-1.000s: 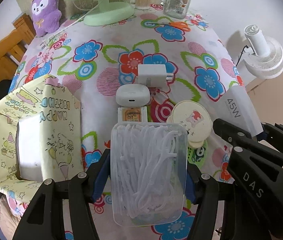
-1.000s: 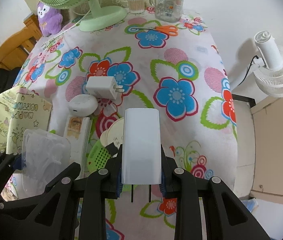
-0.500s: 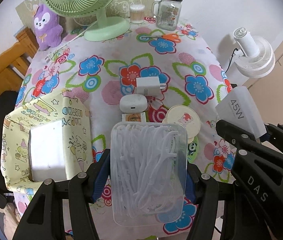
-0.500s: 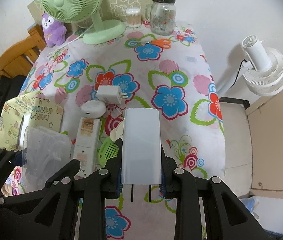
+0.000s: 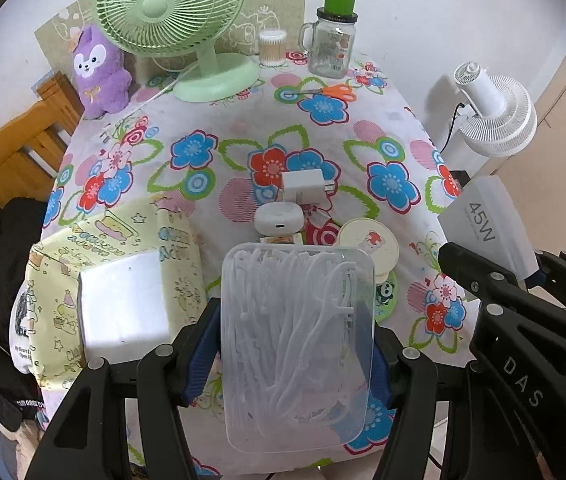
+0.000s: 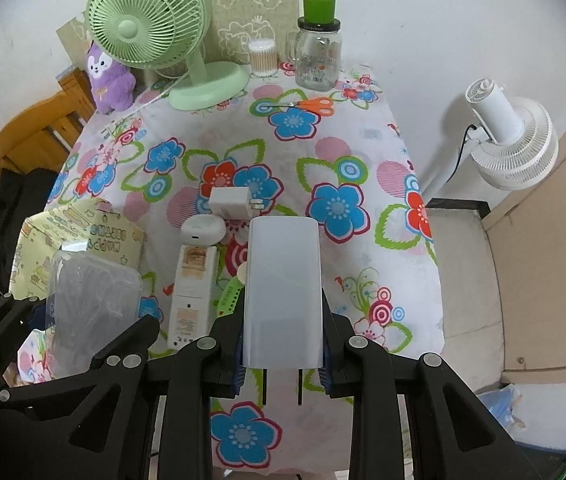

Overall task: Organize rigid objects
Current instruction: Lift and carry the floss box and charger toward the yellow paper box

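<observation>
Both grippers have pulled up and back from the table over the last second, so way more of the flowered tablecloth (image 5: 243, 128) and the green desk fan (image 5: 171, 8) shows now. Left gripper (image 5: 297, 344) has its jaws clamped on the sides of a clear plastic box of floss picks (image 5: 297, 344), held in the air over the near edge of the table. Right gripper (image 6: 283, 344) is squeezed on a white 45W charger (image 6: 283, 288), prongs pointing back at the camera. My guess is both are headed for the yellow birthday-print box (image 5: 123, 248) on the left, which looks to have a white box (image 5: 123, 304) in it already. Stuff left on the cloth: small white plug adapter (image 5: 303, 188), white earbud case (image 5: 279, 218), a round coaster (image 5: 369, 242). Worry here is the floss box: it's smooth and gripped only at its near part, so it could slip or tilt out, and the two grippers are close enough to bump if both go for the box together
</observation>
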`<state>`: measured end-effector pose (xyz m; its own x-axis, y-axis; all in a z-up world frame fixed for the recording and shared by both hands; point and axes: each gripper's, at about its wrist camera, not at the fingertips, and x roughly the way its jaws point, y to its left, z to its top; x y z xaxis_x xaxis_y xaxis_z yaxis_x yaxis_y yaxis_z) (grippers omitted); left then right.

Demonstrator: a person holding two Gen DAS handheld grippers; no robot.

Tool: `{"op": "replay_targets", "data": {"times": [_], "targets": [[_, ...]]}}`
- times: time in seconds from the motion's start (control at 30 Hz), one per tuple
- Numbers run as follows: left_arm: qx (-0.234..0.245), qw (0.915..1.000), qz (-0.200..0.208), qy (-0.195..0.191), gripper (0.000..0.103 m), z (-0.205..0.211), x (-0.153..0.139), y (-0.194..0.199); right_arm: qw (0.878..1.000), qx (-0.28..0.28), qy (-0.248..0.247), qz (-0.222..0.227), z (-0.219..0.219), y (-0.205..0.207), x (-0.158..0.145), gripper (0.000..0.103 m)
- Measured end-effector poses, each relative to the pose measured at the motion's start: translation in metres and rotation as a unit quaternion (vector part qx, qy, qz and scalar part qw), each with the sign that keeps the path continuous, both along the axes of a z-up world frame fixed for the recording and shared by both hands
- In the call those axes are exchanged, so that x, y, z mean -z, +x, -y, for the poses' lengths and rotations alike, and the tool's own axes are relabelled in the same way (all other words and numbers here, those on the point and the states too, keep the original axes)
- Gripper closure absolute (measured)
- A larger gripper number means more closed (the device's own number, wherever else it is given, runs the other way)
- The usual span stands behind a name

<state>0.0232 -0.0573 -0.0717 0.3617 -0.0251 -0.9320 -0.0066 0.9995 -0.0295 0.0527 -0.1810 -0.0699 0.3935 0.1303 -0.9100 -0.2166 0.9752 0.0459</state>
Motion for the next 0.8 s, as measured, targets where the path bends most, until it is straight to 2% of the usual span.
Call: {"op": "replay_targets", "data": {"times": [0.8], "targets": [[-0.003,1.0,0.009,0.0,0.038,-0.067,-0.005,-0.006,1.0,0.003,0.001,0.011,-0.066,-0.009,-0.012,0.073]]}}
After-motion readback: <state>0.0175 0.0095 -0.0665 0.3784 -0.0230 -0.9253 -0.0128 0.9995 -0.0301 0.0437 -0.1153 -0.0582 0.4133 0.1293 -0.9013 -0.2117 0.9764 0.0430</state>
